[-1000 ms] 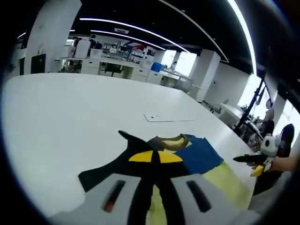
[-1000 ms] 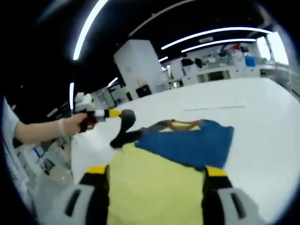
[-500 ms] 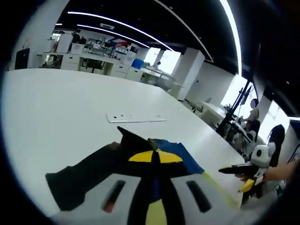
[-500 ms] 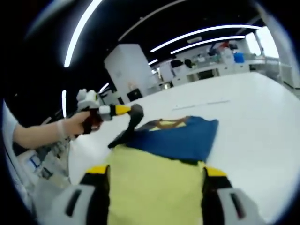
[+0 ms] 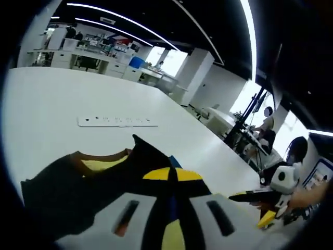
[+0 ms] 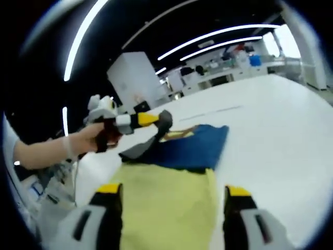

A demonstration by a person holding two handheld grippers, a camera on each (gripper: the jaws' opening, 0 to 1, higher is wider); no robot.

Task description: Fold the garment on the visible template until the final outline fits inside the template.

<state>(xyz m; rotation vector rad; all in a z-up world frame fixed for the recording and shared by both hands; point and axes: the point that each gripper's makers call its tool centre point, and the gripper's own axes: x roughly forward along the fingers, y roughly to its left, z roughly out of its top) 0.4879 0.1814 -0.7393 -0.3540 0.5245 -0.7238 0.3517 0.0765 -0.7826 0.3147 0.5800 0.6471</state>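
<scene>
Open white table is seen beyond the garment — broken by one flat power strip; to the right, bare table — nothing is stood there.

1. A broad white surface stretches away toward the far side of a large open room.
2. A white power strip lies flat on it.
3. The ceiling is dark, crossed by long bright light strips.
4. White square columns stand in the room.
5. White counters with cluttered equipment line the far wall, beside bright windows.
</scene>
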